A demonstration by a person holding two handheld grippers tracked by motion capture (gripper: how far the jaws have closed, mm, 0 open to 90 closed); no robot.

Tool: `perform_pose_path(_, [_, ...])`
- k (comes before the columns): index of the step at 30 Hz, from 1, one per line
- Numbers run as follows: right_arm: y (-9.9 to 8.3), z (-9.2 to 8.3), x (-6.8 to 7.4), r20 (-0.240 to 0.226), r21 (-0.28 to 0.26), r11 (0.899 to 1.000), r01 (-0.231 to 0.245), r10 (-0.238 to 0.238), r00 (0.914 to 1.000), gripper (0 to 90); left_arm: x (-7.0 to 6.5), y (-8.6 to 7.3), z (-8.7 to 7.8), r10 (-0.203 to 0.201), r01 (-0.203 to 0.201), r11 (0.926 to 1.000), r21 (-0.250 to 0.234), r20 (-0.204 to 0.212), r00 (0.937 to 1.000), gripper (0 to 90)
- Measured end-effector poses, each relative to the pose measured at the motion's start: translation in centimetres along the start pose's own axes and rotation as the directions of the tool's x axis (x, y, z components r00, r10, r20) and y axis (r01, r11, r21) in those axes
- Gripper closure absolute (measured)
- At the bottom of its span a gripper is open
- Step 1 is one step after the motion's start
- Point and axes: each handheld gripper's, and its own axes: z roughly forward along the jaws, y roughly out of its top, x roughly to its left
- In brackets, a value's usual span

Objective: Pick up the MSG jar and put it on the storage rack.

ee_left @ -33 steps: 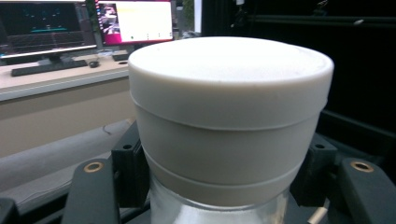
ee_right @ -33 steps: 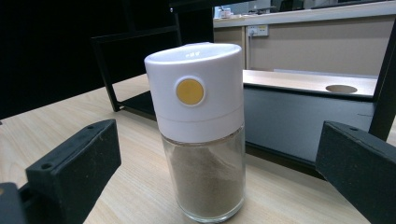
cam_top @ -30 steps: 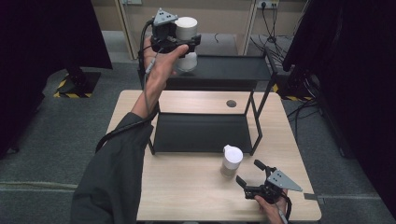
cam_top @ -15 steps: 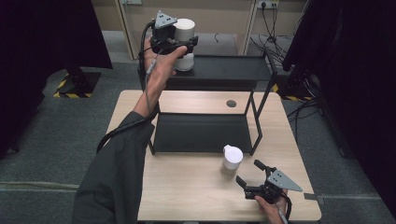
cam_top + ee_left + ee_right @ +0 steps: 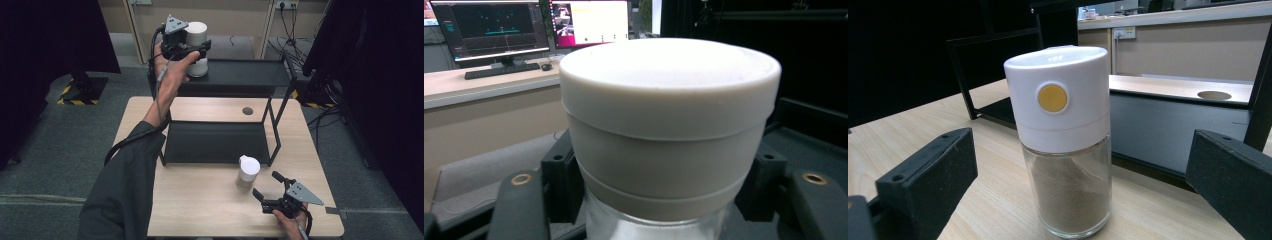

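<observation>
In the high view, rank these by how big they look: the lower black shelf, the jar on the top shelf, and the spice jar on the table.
1. lower black shelf
2. and 3. jar on the top shelf and spice jar: they look alike, so unranked.

A light wooden desk is seen from above, with a round cable hole set near its far edge. A black metal shelf rack is stood on the desk's far half; its lower shelf is laid flat on the wood. The upper shelf is carried on thin black posts, and a white-lidded glass jar is set on its left part. Just in front of the rack, on the bare wood, a glass spice jar with a white cap and brown powder inside is stood upright. The desk itself is placed on a grey floor.
</observation>
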Motion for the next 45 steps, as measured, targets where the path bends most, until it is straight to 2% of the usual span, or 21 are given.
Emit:
perform_pose_path(2, [0.0,0.0,0.0,0.000,0.000,1.000,0.003,-0.003,1.0000,0.4,-0.1,0.1,-0.1,-0.023,0.023,0.9997,0.006,-0.014,0.9997,18.4])
perform_pose_path(3, [0.0,0.0,0.0,0.000,0.000,1.000,0.002,-0.002,1.0000,0.4,0.0,0.2,-0.2,-0.041,0.041,0.9991,0.011,-0.020,0.9990,9.4])
perform_pose_path(5, [0.0,0.0,0.0,0.001,0.000,1.000,0.002,-0.002,1.0000,0.4,-0.1,0.1,-0.3,-0.045,0.045,0.9990,0.003,-0.030,0.9986,3.0])
perform_pose_path(7, [0.0,0.0,0.0,0.001,0.001,1.000,0.002,-0.002,1.0000,0.4,-0.1,0.1,-0.4,-0.046,0.046,0.9989,0.000,-0.029,0.9985,0.8])
perform_pose_path(9, [0.0,0.0,0.0,0.002,0.001,1.000,0.003,-0.003,1.0000,0.4,-0.2,0.2,-0.6,-0.036,0.036,0.9993,0.004,-0.031,0.9989,0.2])
perform_pose_path(11, [0.0,0.0,0.1,0.003,0.001,1.000,0.003,-0.003,1.0000,0.4,-0.3,0.2,-0.9,-0.047,0.047,0.9989,-0.006,-0.023,0.9986,0.0])
perform_pose_path(14, [0.0,0.0,0.0,0.003,0.000,1.000,0.003,-0.003,1.0000,0.4,-0.5,0.3,-1.1,-0.044,0.044,0.9990,0.005,-0.036,0.9984,0.1])
perform_pose_path(19, [0.0,0.0,0.1,0.002,0.001,1.000,0.004,-0.004,1.0000,0.4,-0.1,0.0,-1.4,-0.049,0.050,0.9988,0.005,-0.022,0.9985,0.0])
perform_pose_path(23, [0.0,0.0,0.1,0.004,0.001,1.000,0.005,-0.005,1.0000,0.4,0.4,-0.6,-1.9,-0.082,0.082,0.9966,-0.007,0.003,0.9966,0.0])
perform_pose_path(25, [0.0,0.0,0.0,0.004,0.001,1.000,0.003,-0.003,1.0000,0.4,0.5,-0.9,-2.3,-0.084,0.085,0.9963,-0.016,0.015,0.9963,0.0])
perform_pose_path(36, [0.0,0.0,0.1,0.005,0.001,1.000,0.005,-0.005,1.0000,0.4,-0.5,-1.8,-5.0,-0.052,0.054,0.9981,-0.031,0.060,0.9968,0.2])
perform_pose_path(40, [0.0,0.0,0.1,0.006,0.001,1.000,0.004,-0.004,1.0000,0.4,-0.7,-2.5,-5.9,-0.046,0.050,0.9979,-0.042,0.092,0.9947,0.2])
perform_pose_path(44, [0.0,0.0,0.1,0.006,0.001,1.000,0.004,-0.004,1.0000,0.4,-1.1,-3.9,-7.0,-0.047,0.056,0.9967,-0.059,0.143,0.9886,0.5])
perform_pose_path(45, [0.0,0.0,0.1,0.006,0.001,1.000,0.004,-0.004,1.0000,0.4,-1.1,-3.9,-7.0,-0.047,0.056,0.9967,-0.059,0.143,0.9886,0.5])
